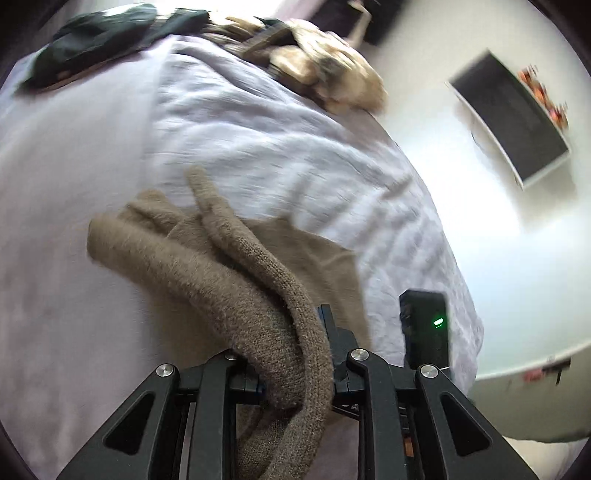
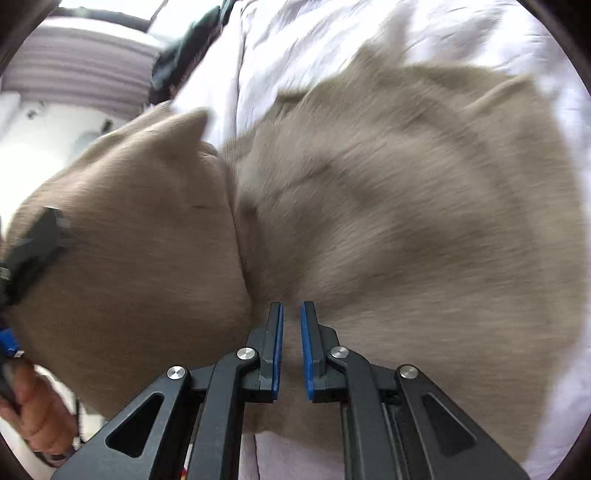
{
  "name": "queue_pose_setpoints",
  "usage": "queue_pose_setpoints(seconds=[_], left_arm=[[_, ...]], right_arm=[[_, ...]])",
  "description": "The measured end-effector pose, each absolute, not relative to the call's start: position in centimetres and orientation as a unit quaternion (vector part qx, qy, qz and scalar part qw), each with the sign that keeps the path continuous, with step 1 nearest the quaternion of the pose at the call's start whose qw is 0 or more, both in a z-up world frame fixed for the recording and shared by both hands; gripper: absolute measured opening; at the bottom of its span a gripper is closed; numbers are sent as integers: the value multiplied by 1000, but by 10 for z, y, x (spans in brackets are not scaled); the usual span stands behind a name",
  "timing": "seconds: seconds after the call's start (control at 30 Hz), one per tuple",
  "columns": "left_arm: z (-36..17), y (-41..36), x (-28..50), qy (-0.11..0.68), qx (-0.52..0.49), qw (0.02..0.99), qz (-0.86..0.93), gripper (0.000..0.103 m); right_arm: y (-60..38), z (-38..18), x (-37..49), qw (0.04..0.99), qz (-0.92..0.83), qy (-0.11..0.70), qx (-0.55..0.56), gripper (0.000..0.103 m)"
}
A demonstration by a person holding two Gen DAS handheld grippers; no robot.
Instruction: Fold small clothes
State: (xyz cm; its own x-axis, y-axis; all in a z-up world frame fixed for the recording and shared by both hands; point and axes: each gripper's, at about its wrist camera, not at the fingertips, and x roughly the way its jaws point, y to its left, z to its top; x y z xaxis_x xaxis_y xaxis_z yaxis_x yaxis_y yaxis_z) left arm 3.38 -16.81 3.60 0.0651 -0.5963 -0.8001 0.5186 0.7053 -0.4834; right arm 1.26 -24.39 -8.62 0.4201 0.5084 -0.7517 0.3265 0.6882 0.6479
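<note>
A taupe knit sweater (image 1: 236, 280) lies partly on the bed's lavender sheet (image 1: 258, 129). My left gripper (image 1: 295, 332) is shut on a thick roll of it, which drapes over the fingers and hides the left one. In the right wrist view the sweater (image 2: 406, 221) fills most of the picture, blurred by motion. My right gripper (image 2: 291, 332) is nearly closed on it: the blue pads (image 2: 306, 350) stand a narrow slit apart, and the fabric's creases run in to the tips. The sweater's left part is lifted toward a black gripper piece (image 2: 37, 247) at the left edge.
A dark garment (image 1: 103, 33) and a beige heap of clothes (image 1: 325, 70) lie at the bed's far end. A black box with a green light (image 1: 424, 325) hangs just right of my left fingers. A dark mat (image 1: 513, 114) lies on the pale floor. A hand (image 2: 37, 417) shows at the lower left.
</note>
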Motion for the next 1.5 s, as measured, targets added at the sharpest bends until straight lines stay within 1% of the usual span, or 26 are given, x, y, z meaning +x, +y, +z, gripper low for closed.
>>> queue_pose_setpoints(seconds=[0.07, 0.17, 0.23, 0.27, 0.3, 0.33, 0.37, 0.43, 0.57, 0.67, 0.7, 0.73, 0.77, 0.8, 0.83, 0.9, 0.93, 0.97, 1.1, 1.2, 1.23, 1.27, 1.3, 1.37, 1.43, 1.5], left_arm=[[25, -201, 27, 577, -17, 712, -400, 24], [5, -247, 16, 593, 38, 705, -386, 24], [-3, -261, 10, 600, 66, 705, -372, 25], [-3, -264, 7, 599, 74, 706, -370, 27], [0, -265, 3, 596, 79, 708, -371, 30], [4, -263, 1, 592, 76, 706, -380, 39], [9, -261, -1, 586, 70, 705, -392, 51], [26, -259, -9, 560, 70, 716, -411, 57], [44, -253, -10, 537, 80, 735, -406, 57], [40, -228, 5, 542, 59, 756, -362, 57], [34, -215, 14, 548, 52, 764, -337, 57], [27, -203, 22, 557, 46, 768, -313, 57], [19, -191, 29, 568, 40, 769, -290, 57], [9, -177, 38, 582, 32, 768, -266, 57], [0, -165, 43, 591, 26, 768, -246, 57], [-17, -144, 50, 607, 30, 765, -213, 57], [-23, -137, 52, 613, 32, 763, -204, 57], [-29, -130, 54, 617, 31, 761, -196, 57], [-44, -116, 57, 630, 15, 756, -179, 57], [-50, -118, 56, 633, 11, 755, -174, 57], [-50, -120, 56, 631, 15, 757, -171, 57], [-48, -122, 55, 628, 21, 759, -169, 57], [-45, -124, 55, 624, 27, 762, -169, 57], [-36, -126, 58, 616, 23, 766, -180, 57], [-22, -129, 55, 599, 21, 776, -195, 57], [-15, -135, 53, 586, 33, 783, -208, 57]], right_arm=[[-269, -91, 4, 744, 55, 524, 411, 11], [-300, -117, -10, 714, 49, 520, 466, 11], [-309, -135, -17, 694, 52, 515, 500, 11], [-310, -141, -16, 688, 56, 508, 515, 11], [-313, -146, -18, 682, 59, 499, 531, 11], [-317, -149, -21, 680, 60, 494, 539, 11], [-319, -151, -23, 678, 61, 490, 545, 11], [-326, -154, -28, 676, 61, 491, 546, 11], [-335, -155, -29, 671, 57, 481, 562, 11], [-357, -152, -43, 668, 51, 437, 600, 12], [-366, -155, -49, 656, 51, 419, 626, 18], [-372, -158, -54, 646, 50, 406, 644, 33], [-377, -163, -60, 634, 53, 389, 666, 41], [-381, -167, -65, 621, 63, 372, 687, 55], [-383, -171, -68, 608, 75, 360, 704, 57], [-383, -174, -69, 594, 92, 347, 719, 57], [-385, -176, -69, 591, 100, 343, 724, 61], [-387, -176, -67, 588, 111, 336, 727, 62], [-383, -178, -54, 578, 137, 330, 734, 66], [-370, -169, -34, 597, 122, 390, 690, 65], [-363, -159, -23, 617, 118, 418, 656, 57], [-358, -149, -11, 638, 115, 444, 619, 47], [-351, -137, -3, 665, 109, 474, 567, 14], [-338, -105, -2, 715, 108, 488, 490, 15], [-335, -79, -9, 745, 120, 463, 465, 15], [-335, -64, -27, 765, 113, 447, 450, 15]])
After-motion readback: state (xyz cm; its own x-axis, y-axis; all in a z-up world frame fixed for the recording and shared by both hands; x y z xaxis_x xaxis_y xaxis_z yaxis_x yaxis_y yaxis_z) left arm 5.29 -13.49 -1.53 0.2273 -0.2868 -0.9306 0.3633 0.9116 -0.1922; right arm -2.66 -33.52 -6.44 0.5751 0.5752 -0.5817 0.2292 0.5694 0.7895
